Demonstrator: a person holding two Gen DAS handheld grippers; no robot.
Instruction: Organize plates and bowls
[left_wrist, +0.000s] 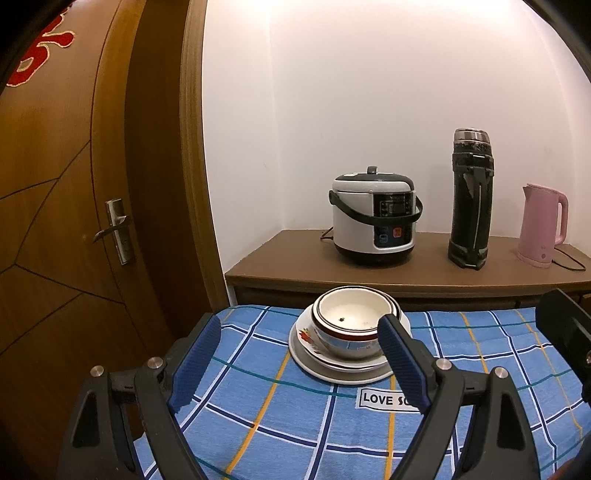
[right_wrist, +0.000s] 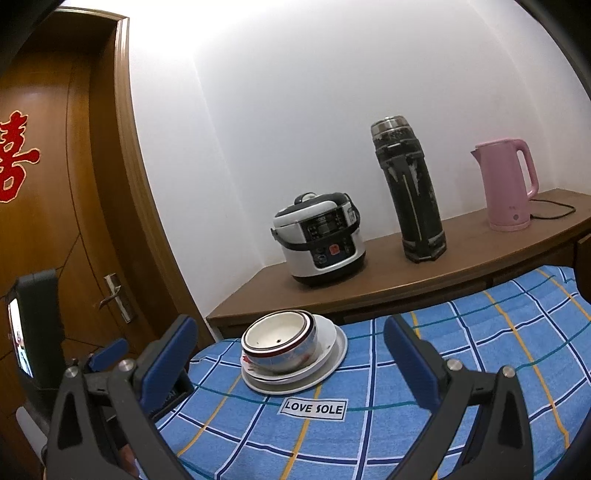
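Nested bowls (left_wrist: 354, 325) (right_wrist: 280, 347) with a red rim band sit stacked on white plates (left_wrist: 334, 363) (right_wrist: 332, 350) on a blue checked cloth (left_wrist: 258, 406) (right_wrist: 461, 350). The top bowl holds a dark speck. My left gripper (left_wrist: 299, 363) is open, a short way in front of the stack, its right finger (left_wrist: 400, 360) overlapping the plates' right edge in view. My right gripper (right_wrist: 291, 363) is open too, with the stack seen between its blue pads and nothing held. The left gripper (right_wrist: 107, 354) shows at the lower left of the right wrist view.
A brown counter (left_wrist: 295, 258) (right_wrist: 480, 254) behind the table carries a rice cooker (left_wrist: 373, 218) (right_wrist: 319, 243), a tall black flask (left_wrist: 471, 199) (right_wrist: 410, 192) and a pink kettle (left_wrist: 541, 225) (right_wrist: 508, 184). A wooden door (left_wrist: 55, 221) (right_wrist: 44, 240) stands at the left.
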